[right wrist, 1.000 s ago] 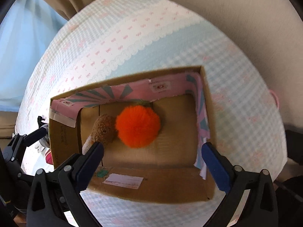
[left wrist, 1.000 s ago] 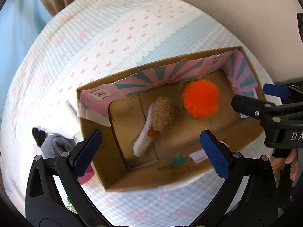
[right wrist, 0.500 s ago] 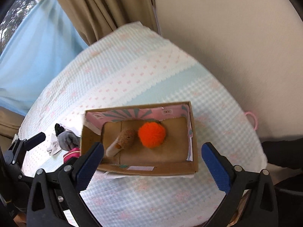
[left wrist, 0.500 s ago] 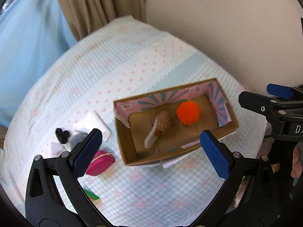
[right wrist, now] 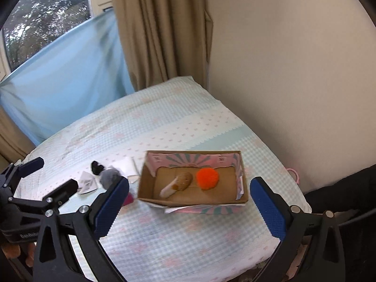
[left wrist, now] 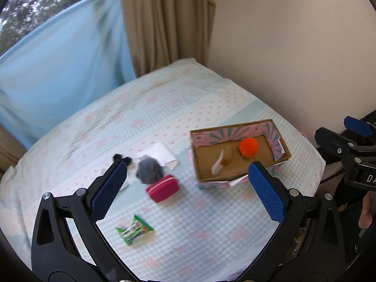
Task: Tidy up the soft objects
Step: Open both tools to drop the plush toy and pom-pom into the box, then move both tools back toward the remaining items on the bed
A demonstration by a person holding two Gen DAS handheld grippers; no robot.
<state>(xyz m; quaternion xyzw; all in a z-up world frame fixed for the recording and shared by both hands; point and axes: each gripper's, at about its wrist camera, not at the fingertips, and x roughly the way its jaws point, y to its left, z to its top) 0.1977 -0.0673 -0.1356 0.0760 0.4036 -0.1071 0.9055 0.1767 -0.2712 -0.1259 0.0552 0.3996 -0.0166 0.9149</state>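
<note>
Bedspread [left wrist: 211,223] lies bare between gaping left tongs [left wrist: 188,188] and box [left wrist: 237,176].

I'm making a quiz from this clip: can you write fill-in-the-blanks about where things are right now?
1. The orange pom-pom lies inside the ____.
2. The pink pouch lies ____ the cardboard box.
3. Both grippers, left and right, are ____.
4. The wrapper near the left gripper is ____.

Missing: cardboard box; outside; open; green
</note>
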